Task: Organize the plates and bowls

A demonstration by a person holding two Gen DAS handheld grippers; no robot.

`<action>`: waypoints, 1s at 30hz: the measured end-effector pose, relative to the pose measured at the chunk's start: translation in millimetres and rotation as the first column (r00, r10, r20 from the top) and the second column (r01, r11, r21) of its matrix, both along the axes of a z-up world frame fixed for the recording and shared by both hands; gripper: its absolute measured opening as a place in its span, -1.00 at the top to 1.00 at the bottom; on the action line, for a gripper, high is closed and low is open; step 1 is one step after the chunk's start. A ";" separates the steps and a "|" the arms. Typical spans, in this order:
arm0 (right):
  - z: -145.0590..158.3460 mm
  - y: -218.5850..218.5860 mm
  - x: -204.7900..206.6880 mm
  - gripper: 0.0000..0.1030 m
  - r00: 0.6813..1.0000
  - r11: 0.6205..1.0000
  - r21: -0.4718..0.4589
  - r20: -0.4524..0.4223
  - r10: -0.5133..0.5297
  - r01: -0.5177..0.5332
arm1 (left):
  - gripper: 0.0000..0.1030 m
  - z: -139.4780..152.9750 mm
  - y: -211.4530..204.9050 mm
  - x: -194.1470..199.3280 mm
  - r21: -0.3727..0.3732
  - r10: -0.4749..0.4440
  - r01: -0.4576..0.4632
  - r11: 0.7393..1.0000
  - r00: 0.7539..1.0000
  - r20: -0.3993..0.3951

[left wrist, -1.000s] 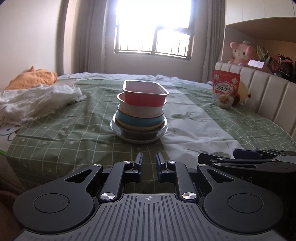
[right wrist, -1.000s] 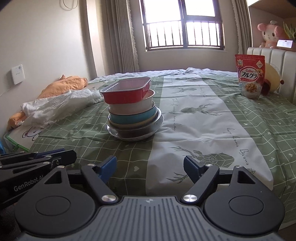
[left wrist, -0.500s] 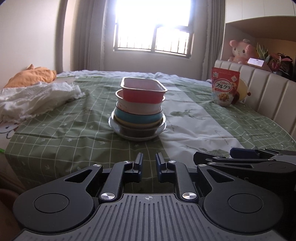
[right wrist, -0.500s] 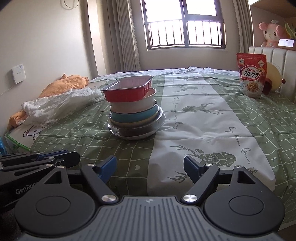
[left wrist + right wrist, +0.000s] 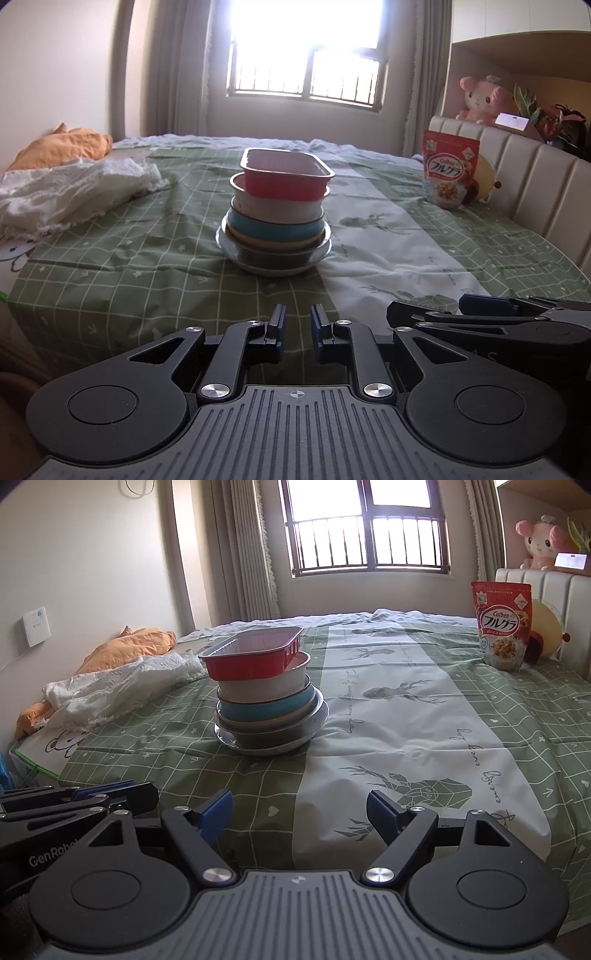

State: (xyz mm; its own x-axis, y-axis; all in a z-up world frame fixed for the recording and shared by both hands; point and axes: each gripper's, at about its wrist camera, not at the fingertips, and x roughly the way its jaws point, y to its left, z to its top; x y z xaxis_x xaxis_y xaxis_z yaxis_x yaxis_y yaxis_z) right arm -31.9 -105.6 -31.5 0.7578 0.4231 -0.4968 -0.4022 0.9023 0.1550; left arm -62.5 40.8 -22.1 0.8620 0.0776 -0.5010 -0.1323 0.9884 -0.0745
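A stack of dishes stands on the green checked bed cover. A red rectangular tray is on top, then a white bowl, a blue bowl, darker bowls and a wide plate at the bottom. The same stack shows in the right wrist view, with the red tray topmost. My left gripper is shut and empty, short of the stack. My right gripper is open and empty, near the bed's front edge; it also shows in the left wrist view.
A white cloth and an orange pillow lie at the left. A red cereal bag leans on the padded headboard at the right. A pink plush toy sits on a shelf. A window is behind.
Both grippers have drifted slightly; the stack sits a little lower and closer in both views. Jaw openings are unchanged and the dishes have not moved.
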 end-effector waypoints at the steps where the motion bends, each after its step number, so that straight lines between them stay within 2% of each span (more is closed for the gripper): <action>1: -0.2 0.1 0.2 -0.56 1.000 1.000 0.000 0.000 0.000 0.000 | 0.66 0.0 0.0 0.0 0.000 0.000 0.000 1.000 1.000 0.000; 30: -5.2 -3.7 3.7 -0.56 1.000 1.000 0.011 -0.004 -0.003 0.003 | 0.67 -4.1 1.0 2.7 -0.002 0.015 -0.015 1.000 1.000 -0.009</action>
